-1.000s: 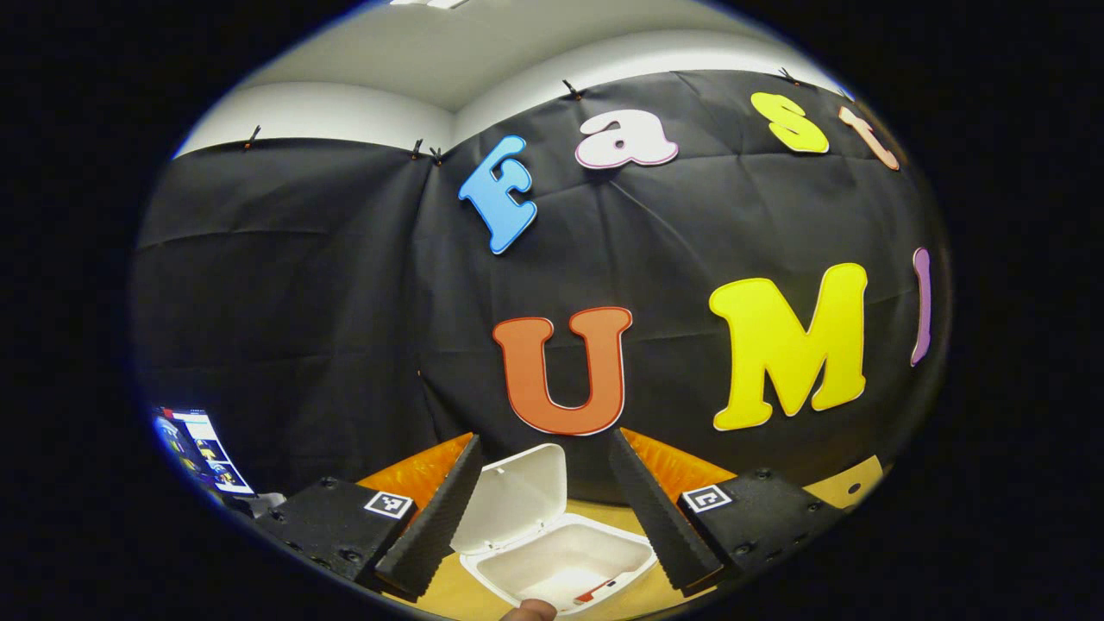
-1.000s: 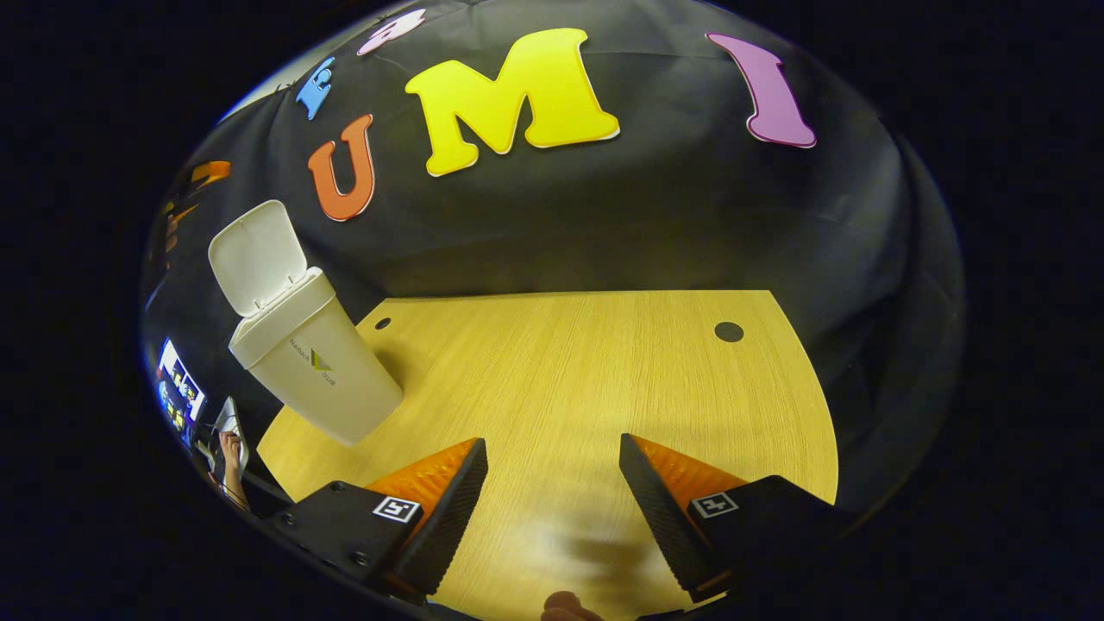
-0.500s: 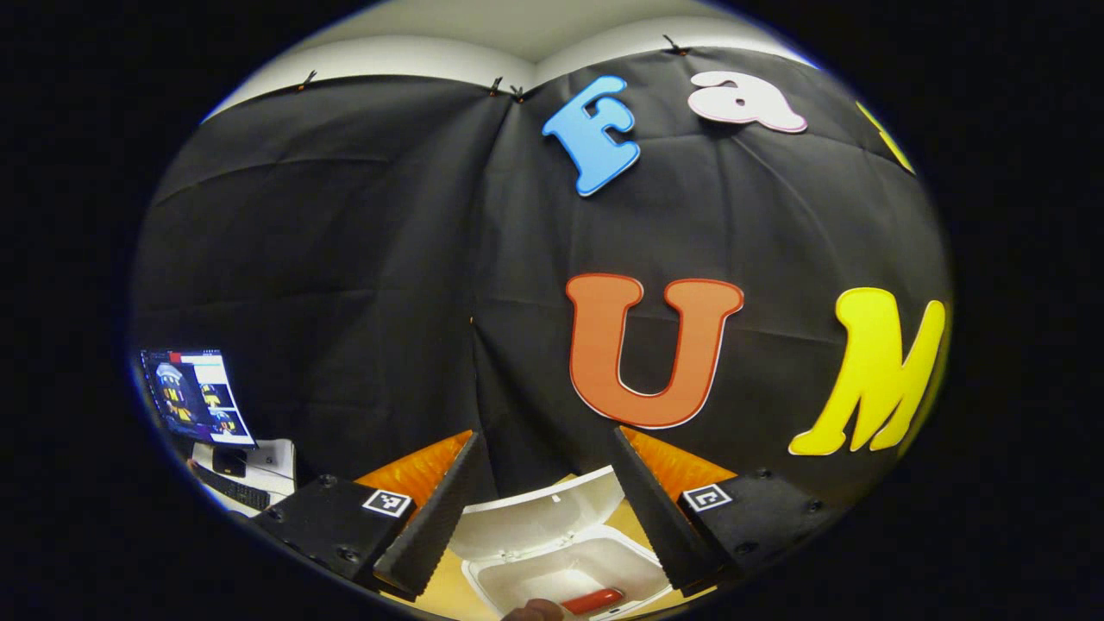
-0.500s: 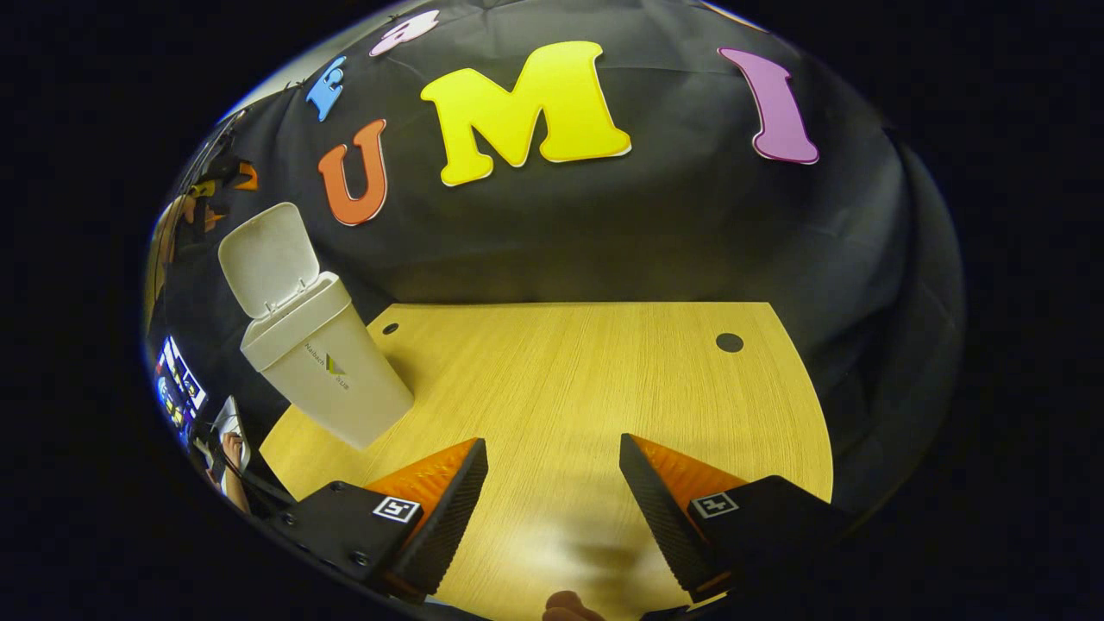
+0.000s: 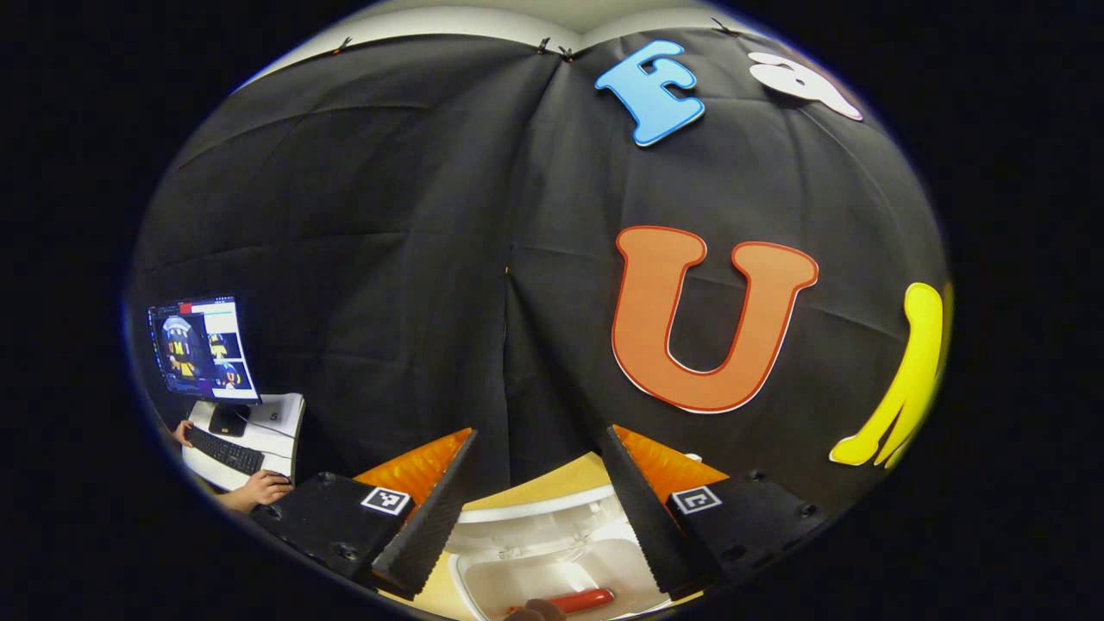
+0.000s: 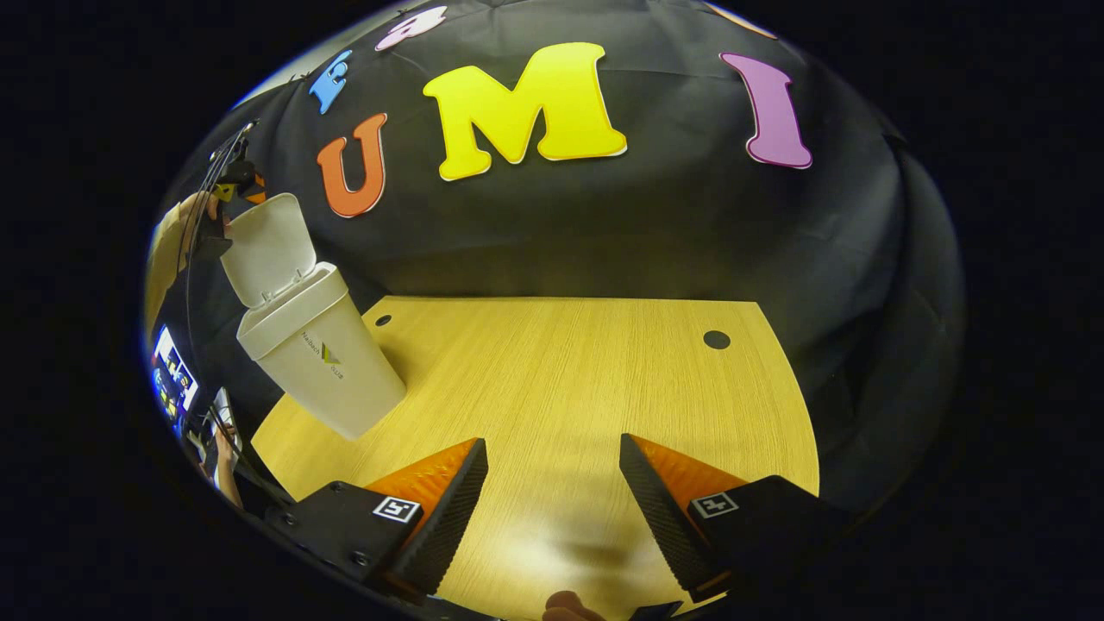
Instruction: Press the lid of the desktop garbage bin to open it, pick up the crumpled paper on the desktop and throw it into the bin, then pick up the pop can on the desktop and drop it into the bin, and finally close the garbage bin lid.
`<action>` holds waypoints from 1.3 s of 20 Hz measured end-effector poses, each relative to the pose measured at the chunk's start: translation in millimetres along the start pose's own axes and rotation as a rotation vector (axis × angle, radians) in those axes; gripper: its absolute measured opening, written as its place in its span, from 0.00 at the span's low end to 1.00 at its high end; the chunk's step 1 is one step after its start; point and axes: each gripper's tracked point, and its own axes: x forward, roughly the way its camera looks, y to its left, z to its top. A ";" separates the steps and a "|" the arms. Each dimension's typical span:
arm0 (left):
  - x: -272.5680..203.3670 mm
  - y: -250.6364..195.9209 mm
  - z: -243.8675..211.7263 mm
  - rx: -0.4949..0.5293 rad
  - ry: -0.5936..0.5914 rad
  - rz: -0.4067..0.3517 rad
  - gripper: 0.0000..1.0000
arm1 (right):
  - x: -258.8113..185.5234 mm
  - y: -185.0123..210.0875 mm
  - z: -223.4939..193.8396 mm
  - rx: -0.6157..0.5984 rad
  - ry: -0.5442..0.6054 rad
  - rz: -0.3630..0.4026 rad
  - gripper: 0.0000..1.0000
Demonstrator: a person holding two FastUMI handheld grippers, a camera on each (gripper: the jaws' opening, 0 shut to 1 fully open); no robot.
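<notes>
The white desktop bin (image 6: pixel 323 366) stands at the table's far left with its lid (image 6: pixel 269 248) tilted up and open. In the right gripper view, my left gripper (image 6: pixel 231 183) hovers at the lid's top edge, held by a hand. In the left gripper view, that gripper (image 5: pixel 538 431) is open with the lid (image 5: pixel 535 522) low between its fingers. Below it lies the bin's opening (image 5: pixel 509 586), and a red pop can (image 5: pixel 582 599) rests inside. My right gripper (image 6: pixel 552 440) is open above the bare wooden table (image 6: pixel 561 371), holding nothing.
The table has two dark round holes (image 6: pixel 716 339) near its far edge. Black cloth walls close in behind and to the right. Off to the left is a monitor (image 5: pixel 203 349) with a keyboard (image 5: pixel 226 450) and a person's hand (image 5: pixel 263 490).
My left gripper has moved left and in towards the raised lid, which now sits lower and more edge-on between its fingers. The right gripper has barely moved.
</notes>
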 end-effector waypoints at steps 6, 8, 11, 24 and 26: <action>-27.4 -11.4 -18.9 -0.001 0.037 -0.007 1.00 | -3.6 0.7 -4.3 0.008 -0.010 0.017 0.98; -42.8 -18.8 -29.1 0.017 0.019 -0.017 0.98 | -3.7 -1.9 -11.2 0.006 0.003 0.020 0.98; -68.3 -29.3 -54.2 0.052 0.014 -0.015 0.99 | -5.0 -8.6 -16.1 -0.003 0.009 0.025 0.95; -106.8 -60.3 -167.4 0.075 0.111 0.048 0.96 | -7.0 -70.7 -39.8 -0.014 0.052 0.031 0.98; -105.3 -63.2 -189.1 0.075 0.158 0.048 0.96 | -2.3 -77.7 -41.9 0.007 0.058 0.030 0.98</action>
